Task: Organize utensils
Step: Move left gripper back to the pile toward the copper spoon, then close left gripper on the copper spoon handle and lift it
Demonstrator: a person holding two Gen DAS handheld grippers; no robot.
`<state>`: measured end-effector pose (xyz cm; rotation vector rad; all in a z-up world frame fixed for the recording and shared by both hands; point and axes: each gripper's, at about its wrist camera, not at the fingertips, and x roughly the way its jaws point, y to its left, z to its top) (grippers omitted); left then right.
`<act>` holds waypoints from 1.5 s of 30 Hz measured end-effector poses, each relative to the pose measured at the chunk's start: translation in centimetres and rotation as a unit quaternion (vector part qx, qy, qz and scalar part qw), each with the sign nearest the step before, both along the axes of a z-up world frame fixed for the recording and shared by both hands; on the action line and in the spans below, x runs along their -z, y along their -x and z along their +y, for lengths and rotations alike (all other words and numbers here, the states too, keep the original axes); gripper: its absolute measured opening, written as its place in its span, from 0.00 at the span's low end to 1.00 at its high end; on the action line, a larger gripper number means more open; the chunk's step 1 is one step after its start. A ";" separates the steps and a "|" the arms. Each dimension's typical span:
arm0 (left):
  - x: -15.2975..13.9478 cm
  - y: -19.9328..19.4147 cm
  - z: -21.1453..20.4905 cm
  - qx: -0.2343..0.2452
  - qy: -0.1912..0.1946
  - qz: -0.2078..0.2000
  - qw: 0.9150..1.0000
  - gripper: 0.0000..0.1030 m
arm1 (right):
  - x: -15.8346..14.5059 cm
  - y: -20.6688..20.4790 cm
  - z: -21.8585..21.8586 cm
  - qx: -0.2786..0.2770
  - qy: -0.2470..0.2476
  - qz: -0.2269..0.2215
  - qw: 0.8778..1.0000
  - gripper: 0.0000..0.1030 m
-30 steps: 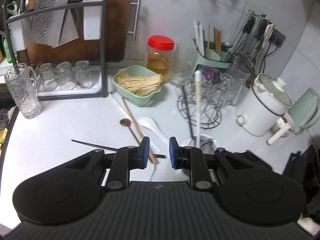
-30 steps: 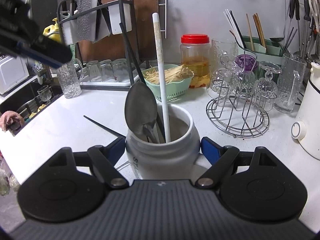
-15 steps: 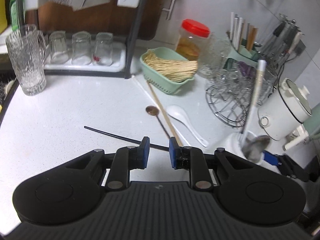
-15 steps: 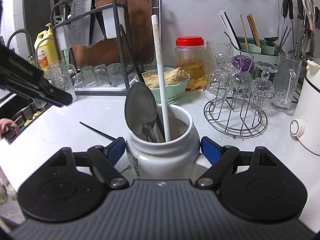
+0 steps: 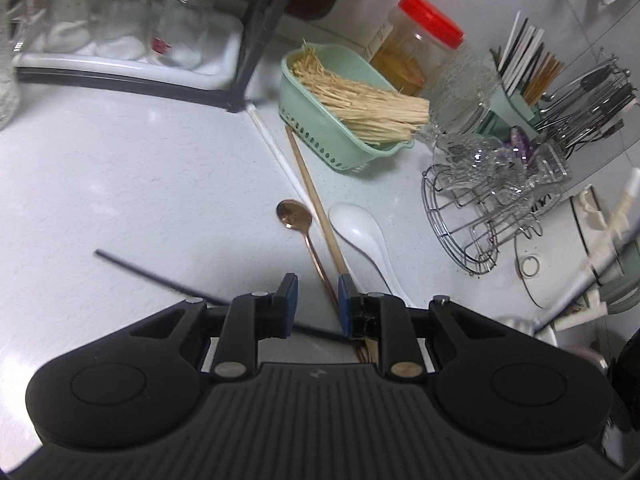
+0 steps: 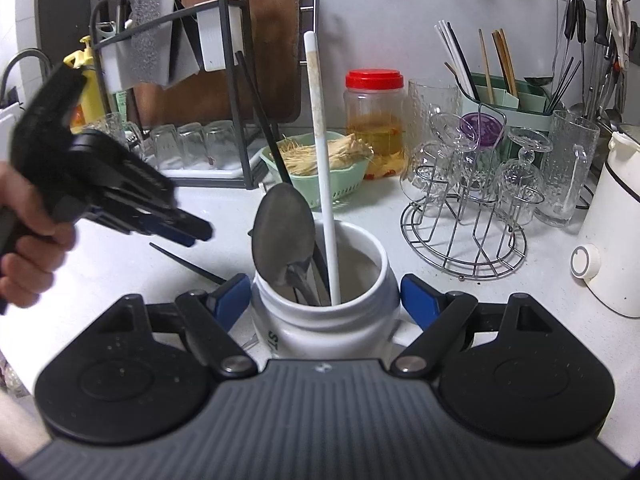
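Your left gripper (image 5: 314, 298) hangs over the counter (image 5: 120, 184) with its jaws a narrow gap apart and nothing between the pads. Just ahead of them lie the loose utensils: the copper spoon (image 5: 298, 222) runs its handle down toward the right-hand pad, the wooden chopstick (image 5: 316, 200) lies just beside it on the right, and the white soup spoon (image 5: 360, 232) sits to the right of that. The black chopstick (image 5: 152, 276) crosses the counter to the left and passes under the jaws. The green basket (image 5: 320, 128) sits farther back.

Your right gripper (image 6: 322, 296) has its 2 blue pads set on either side of the white crock (image 6: 320, 320), clamped on it. The crock holds a large metal spoon (image 6: 282, 236) and a white chopstick (image 6: 320, 152), both upright. Your left hand (image 6: 28, 236) shows at that view's left edge.
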<state>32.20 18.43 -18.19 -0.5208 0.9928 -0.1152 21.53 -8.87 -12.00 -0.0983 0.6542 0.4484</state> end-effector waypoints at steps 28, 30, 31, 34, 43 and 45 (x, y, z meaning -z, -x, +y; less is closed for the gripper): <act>2.3 -8.4 -4.2 0.007 -0.125 0.088 0.988 0.23 | -0.1 -0.3 1.3 0.035 0.017 0.006 0.999 0.84; 2.3 -8.7 -4.3 0.005 -0.125 0.097 0.987 0.23 | 0.0 -0.3 1.3 0.035 0.017 0.005 0.999 0.84; 2.3 -8.9 -4.3 0.005 -0.126 0.104 0.987 0.23 | 0.0 -0.3 1.3 0.035 0.018 0.005 0.999 0.84; 2.2 -9.4 -4.8 0.008 -0.134 0.115 0.984 0.23 | 0.0 -0.3 1.3 0.035 0.018 0.002 0.999 0.84; 2.2 -10.4 -5.1 0.004 -0.152 0.133 0.979 0.12 | 0.0 -0.5 1.3 0.026 0.019 0.000 0.999 0.85; 2.3 -10.5 -4.6 -0.020 -0.143 0.136 0.980 0.08 | 0.0 -0.6 1.3 0.024 0.021 0.003 0.999 0.85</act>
